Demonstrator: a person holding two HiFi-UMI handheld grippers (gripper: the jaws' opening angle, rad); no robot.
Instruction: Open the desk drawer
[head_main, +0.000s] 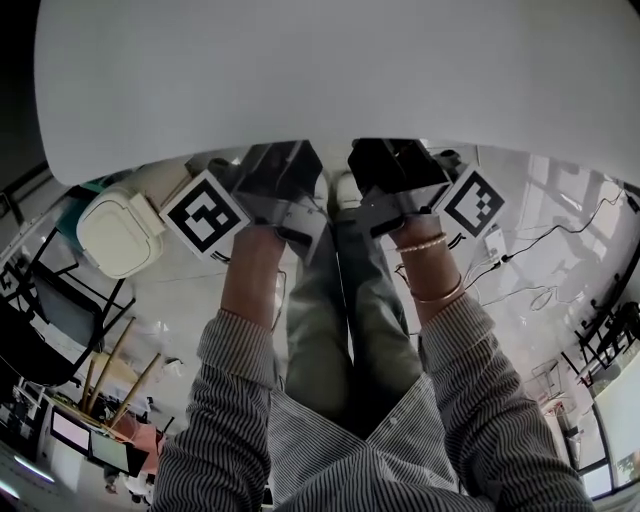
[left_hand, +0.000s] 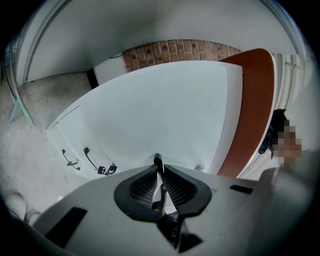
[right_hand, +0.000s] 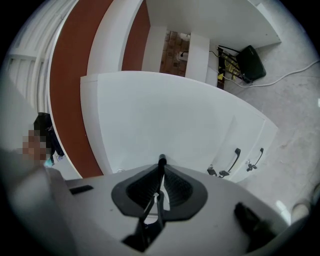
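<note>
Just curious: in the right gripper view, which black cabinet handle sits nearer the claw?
The left handle of the pair; the other handle sits farther right, beyond it.

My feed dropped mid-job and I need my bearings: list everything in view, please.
desk: one, white, over both grippers in the head view
bar: thin, dark, at each gripper's jaw tips; likely the drawer's handle, one piece or two unclear
handles: two, black, on the white cabinet front beside the desk
panel: one, brown, beside the desk
brick wall: reddish, behind the desk
bin: one, white, floor at left
cables: several, dark, floor at right
bracelets: two, pale, right wrist
sleeves: two, striped grey
left gripper: grey, jaws shut on the bar
right gripper: grey, jaws shut on the bar
</note>
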